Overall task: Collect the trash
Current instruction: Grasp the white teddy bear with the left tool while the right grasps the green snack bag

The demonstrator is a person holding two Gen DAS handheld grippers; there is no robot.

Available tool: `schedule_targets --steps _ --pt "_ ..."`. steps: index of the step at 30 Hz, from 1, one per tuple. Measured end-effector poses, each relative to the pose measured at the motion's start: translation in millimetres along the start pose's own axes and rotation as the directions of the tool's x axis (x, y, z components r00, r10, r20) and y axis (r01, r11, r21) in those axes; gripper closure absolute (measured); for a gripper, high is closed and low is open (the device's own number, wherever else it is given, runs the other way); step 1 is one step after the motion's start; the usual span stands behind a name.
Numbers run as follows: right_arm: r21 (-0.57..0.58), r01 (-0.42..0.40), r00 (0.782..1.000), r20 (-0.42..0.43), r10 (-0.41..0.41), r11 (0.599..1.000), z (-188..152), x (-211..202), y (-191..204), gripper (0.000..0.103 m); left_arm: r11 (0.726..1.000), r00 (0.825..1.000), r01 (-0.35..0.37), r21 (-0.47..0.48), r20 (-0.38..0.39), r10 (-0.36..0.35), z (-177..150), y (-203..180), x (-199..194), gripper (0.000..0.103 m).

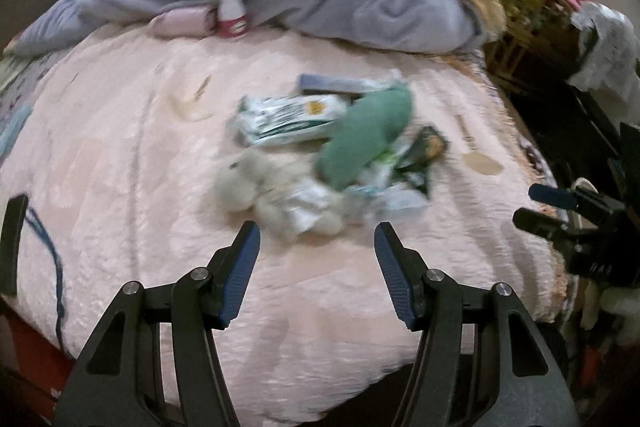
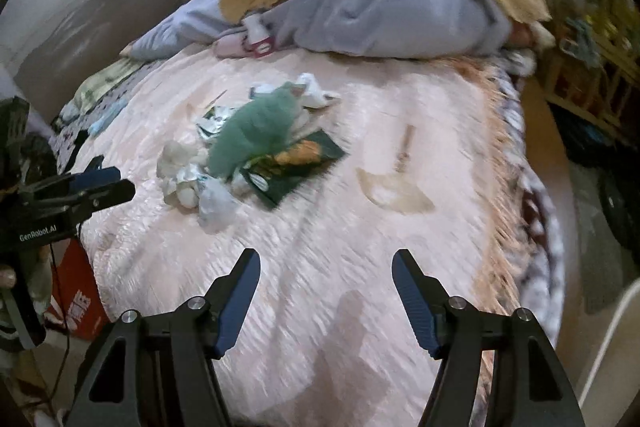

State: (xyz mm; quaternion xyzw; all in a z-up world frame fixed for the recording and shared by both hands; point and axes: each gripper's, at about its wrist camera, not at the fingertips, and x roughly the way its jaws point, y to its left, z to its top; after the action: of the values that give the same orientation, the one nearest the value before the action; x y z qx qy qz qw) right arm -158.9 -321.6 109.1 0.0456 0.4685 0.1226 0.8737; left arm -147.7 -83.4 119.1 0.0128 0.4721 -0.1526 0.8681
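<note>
Left wrist view: both tongs, left tongs (image 1: 316,233) and right tongs (image 2: 326,261), gape wide and empty over the pink bed (image 1: 120,147), trash pile (image 1: 320,155) mid-bed, green cloth (image 1: 368,135) draped on top, bottle (image 1: 231,11) and rumpled blankets (image 1: 360,7) behind.

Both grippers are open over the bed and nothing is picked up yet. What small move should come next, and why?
Probably ease the left gripper forward and down onto the crumpled white tissue. Its jaws stand open and empty, and that wad is the nearest piece of the trash pile on the pink bedspread, just beyond the fingertips. The right gripper, also open, sits farther from the pile.
</note>
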Motion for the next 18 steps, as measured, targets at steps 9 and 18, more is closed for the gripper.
schedule_targets --steps 9,18 --pt "-0.009 -0.079 0.995 -0.059 0.078 0.997 48 51 13 0.037 0.993 1.000 0.004 -0.119 -0.004 -0.004 2 35 19 0.045" --pt "0.072 -0.137 0.980 -0.136 0.146 0.988 72 109 5 0.037 0.975 0.999 0.022 -0.222 -0.022 -0.028 21 38 64 0.045"
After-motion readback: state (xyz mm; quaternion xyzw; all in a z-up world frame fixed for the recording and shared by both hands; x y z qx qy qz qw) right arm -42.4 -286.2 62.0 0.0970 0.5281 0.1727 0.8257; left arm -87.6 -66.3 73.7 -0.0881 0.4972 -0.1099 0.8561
